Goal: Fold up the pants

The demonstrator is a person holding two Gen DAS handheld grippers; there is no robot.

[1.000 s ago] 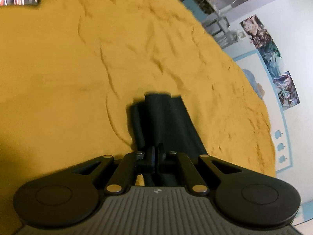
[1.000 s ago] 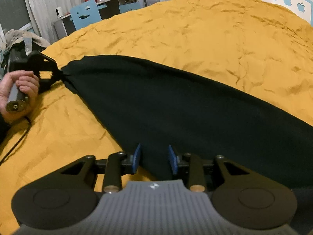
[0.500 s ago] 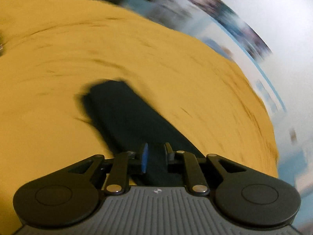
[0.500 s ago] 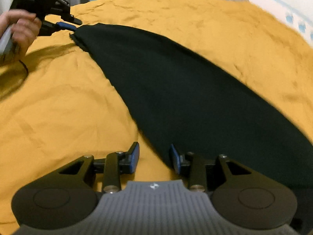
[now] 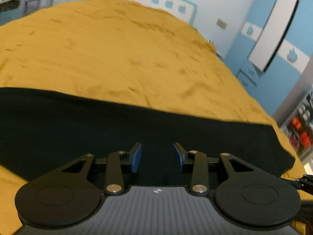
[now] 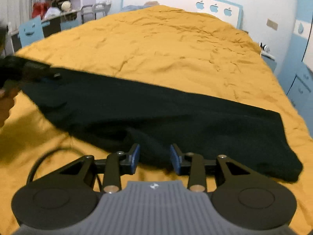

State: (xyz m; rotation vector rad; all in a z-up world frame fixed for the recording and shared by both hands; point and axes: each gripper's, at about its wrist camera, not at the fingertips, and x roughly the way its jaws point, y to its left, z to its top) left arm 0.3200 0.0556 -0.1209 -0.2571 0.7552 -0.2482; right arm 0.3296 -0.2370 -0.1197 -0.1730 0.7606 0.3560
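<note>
Black pants (image 6: 176, 115) lie flat in a long band across the orange bedspread (image 6: 176, 45), folded lengthwise, wide end at the right. My right gripper (image 6: 154, 156) is open, its blue pads on either side of the near edge of the pants, holding nothing. The left gripper (image 6: 39, 72) shows blurred at the far left end of the pants in the right wrist view. In the left wrist view the left gripper (image 5: 157, 156) is open over the pants (image 5: 117, 127), empty.
A black cable (image 6: 49, 156) loops on the bedspread near my right gripper. A white headboard (image 6: 195, 2) with apple cut-outs, a desk with clutter (image 6: 58, 15) at the back left and a blue cabinet (image 6: 301, 78) at the right surround the bed.
The left gripper let go of the pants' end and opened, then swung round to face across the pants. The right gripper stayed open and shifted along the near edge.
</note>
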